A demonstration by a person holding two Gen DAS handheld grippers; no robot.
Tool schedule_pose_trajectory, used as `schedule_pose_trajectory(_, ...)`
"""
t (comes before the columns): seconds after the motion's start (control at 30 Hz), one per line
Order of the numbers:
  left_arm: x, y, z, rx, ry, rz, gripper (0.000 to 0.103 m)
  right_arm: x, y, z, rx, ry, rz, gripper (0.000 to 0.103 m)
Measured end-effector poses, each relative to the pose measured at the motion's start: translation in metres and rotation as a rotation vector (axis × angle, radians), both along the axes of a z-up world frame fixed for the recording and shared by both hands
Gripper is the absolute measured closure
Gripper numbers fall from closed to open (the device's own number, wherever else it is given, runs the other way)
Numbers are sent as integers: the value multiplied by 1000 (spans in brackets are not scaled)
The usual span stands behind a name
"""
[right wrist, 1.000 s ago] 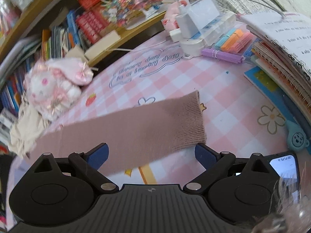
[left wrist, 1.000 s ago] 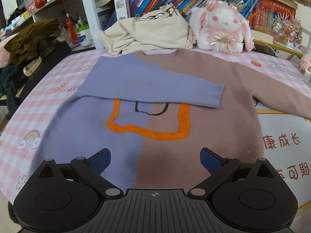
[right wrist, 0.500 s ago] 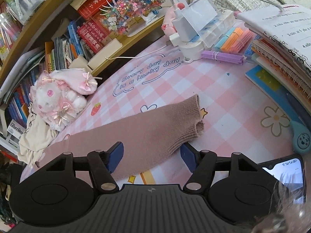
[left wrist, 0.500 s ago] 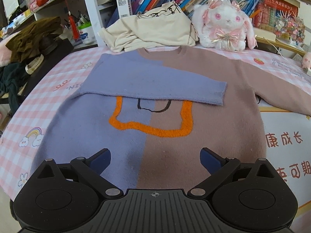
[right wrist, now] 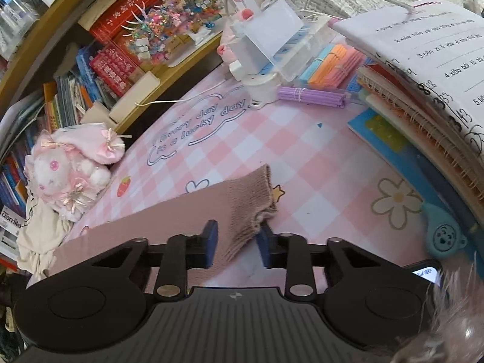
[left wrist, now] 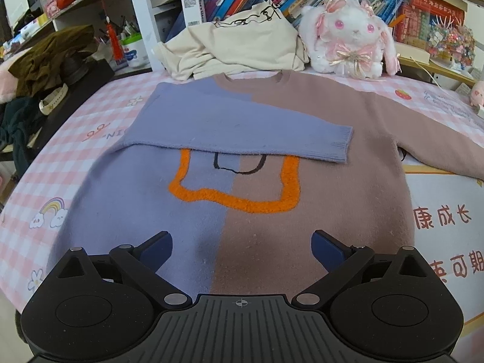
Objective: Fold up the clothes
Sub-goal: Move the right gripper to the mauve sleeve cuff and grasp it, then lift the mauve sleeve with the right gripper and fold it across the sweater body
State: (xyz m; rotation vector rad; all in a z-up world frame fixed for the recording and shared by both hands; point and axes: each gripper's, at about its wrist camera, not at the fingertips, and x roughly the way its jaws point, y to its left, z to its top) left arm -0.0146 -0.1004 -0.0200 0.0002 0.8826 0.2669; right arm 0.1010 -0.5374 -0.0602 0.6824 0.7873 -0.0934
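Note:
A purple and brown sweater (left wrist: pixel 242 227) with an orange outline lies flat on the pink checked tablecloth (left wrist: pixel 90 157). Its purple sleeve (left wrist: pixel 242 130) is folded across the chest. The brown sleeve (left wrist: pixel 423 127) stretches out to the right. My left gripper (left wrist: pixel 242 248) hovers open over the sweater's lower part, holding nothing. In the right wrist view the brown sleeve's ribbed cuff (right wrist: pixel 248 208) is bunched between the pads of my right gripper (right wrist: pixel 236 245), whose jaws are closing on it.
A cream garment (left wrist: pixel 236 48) and a plush rabbit (left wrist: pixel 351 39) sit behind the sweater against the bookshelf. Dark clothes (left wrist: pixel 45 57) are piled at the left. Near the cuff are stacked notebooks (right wrist: pixel 423 75), a white power strip (right wrist: pixel 272 57) and a phone (right wrist: pixel 426 272).
My right gripper's jaws went from wide open to pinching the brown cuff, which is now crumpled between them. The left gripper stayed where it was.

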Motion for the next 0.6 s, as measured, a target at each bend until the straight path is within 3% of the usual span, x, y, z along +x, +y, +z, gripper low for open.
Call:
schedule_pose_trajectory(0.17,-1,-2,-3,-12,6,-9,3,0,0,-1,4,10,9,94)
schedule_pose_trajectory(0.6,-8,7,-4,-47,-2,-1,3,1,13,19,-1,-42,46,95)
